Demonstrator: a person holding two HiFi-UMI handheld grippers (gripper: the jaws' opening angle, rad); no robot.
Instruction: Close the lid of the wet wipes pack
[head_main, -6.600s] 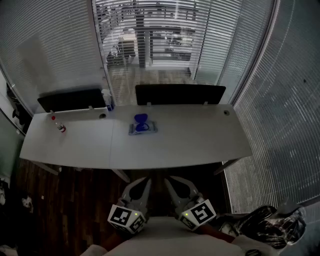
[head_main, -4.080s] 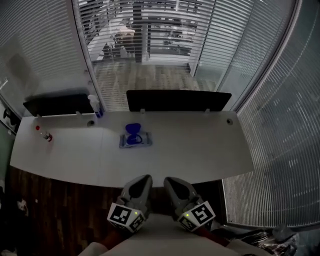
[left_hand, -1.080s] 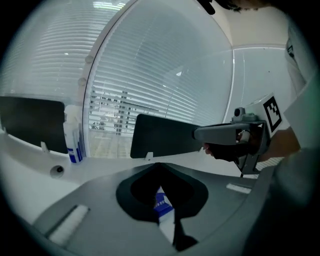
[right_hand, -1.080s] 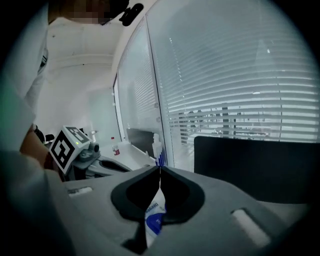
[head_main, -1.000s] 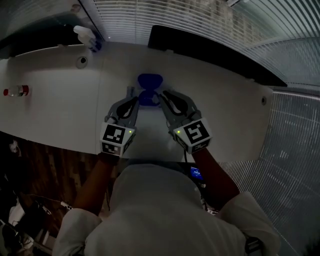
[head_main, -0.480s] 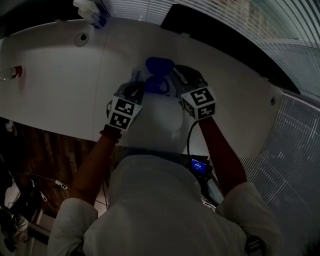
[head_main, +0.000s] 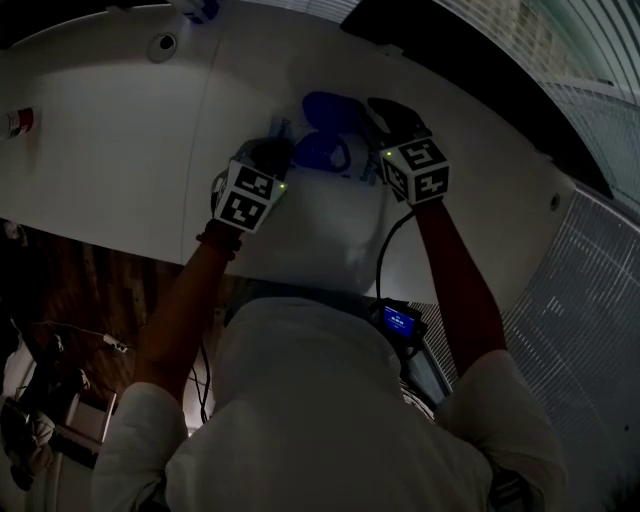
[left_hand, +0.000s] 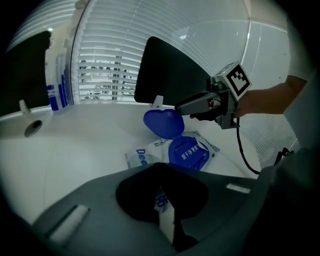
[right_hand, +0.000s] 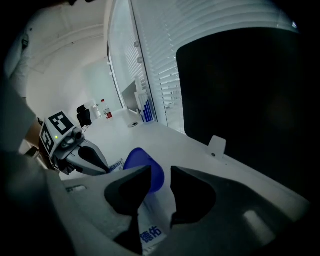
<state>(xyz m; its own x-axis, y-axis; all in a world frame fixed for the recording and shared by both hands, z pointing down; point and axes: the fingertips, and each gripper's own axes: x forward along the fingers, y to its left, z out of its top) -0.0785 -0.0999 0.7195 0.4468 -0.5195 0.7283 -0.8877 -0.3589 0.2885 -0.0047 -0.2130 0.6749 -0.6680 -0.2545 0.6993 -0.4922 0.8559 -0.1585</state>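
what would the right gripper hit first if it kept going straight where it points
Most likely the raised lid, just beyond the right gripper, whose empty jaws have just been opening. Depth is unclear; it might land on the pack instead.

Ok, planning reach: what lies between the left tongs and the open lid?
Left gripper view: the pack's wrapper and blue lid frame lie between left tongs and lid.

Your head cam looks steeply down over your own shoulders at the bench (head_main: 110, 160). Each gripper cam rides low, close behind its jaws: the left one faces the right hand-held gripper (left_hand: 179, 107), the right one faces the left hand-held gripper (right_hand: 106, 167), and all three catch the wet wipes pack (head_main: 320, 155).
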